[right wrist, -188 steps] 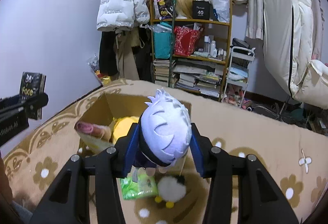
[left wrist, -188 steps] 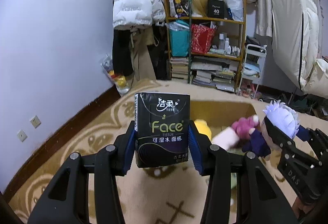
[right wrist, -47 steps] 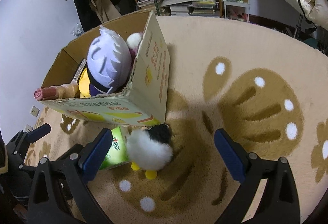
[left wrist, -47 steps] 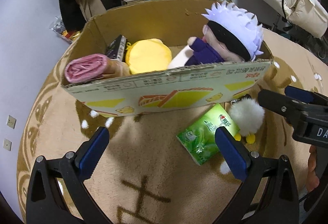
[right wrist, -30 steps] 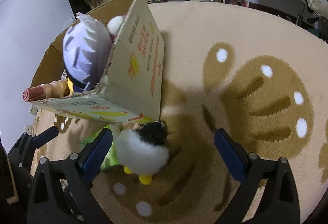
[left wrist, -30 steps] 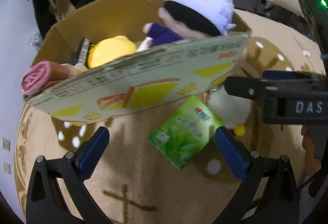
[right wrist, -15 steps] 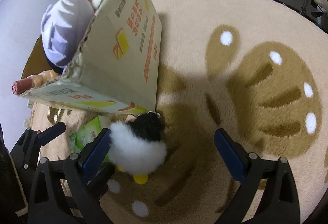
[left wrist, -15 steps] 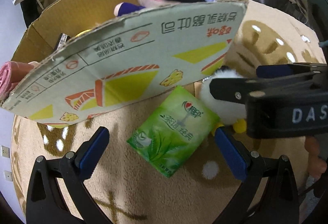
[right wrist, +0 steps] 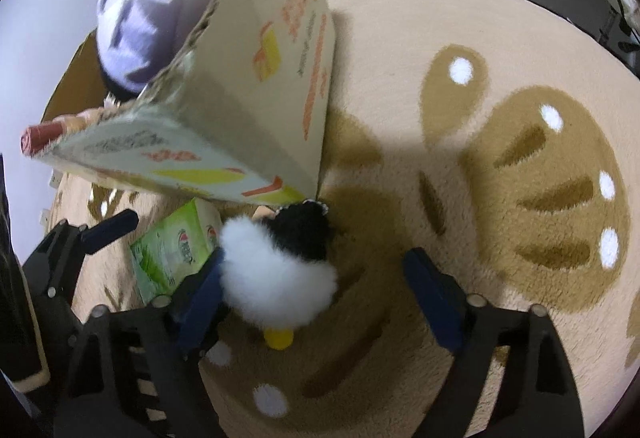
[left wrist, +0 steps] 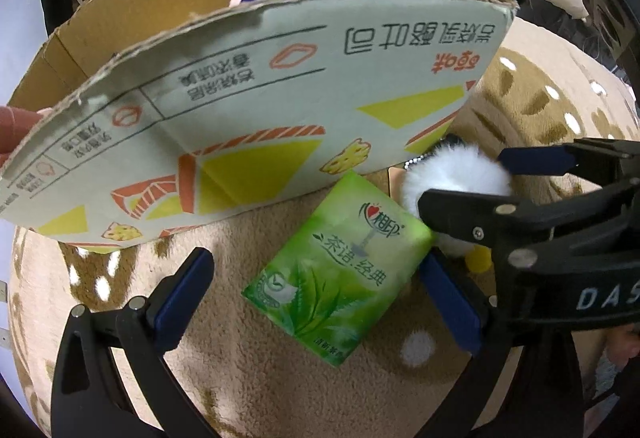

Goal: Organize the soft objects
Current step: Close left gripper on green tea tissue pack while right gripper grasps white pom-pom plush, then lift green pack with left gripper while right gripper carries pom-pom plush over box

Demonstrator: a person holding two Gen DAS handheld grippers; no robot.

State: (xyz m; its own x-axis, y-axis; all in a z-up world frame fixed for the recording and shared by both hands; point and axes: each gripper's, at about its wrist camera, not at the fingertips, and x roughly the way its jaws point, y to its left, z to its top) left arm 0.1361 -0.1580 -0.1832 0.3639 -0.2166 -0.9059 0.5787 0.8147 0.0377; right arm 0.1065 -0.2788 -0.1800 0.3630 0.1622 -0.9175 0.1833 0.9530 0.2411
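**Two Items Bracketed Beside Box, Neither Gripped**

The green tissue pack (left wrist: 340, 270) was found on the rug, between the wide-open left gripper (left wrist: 316, 298). The right gripper (right wrist: 316, 294), just narrowed, bracketed the fluffy toy (right wrist: 280, 274), unclamped. Closure, then lifting into the cardboard box (left wrist: 256, 109), was judged necessary.

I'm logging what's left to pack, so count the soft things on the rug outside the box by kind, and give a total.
Green tissue pack: 1
Fluffy black-and-white plush: 1
Total on the rug, outside the box: 2
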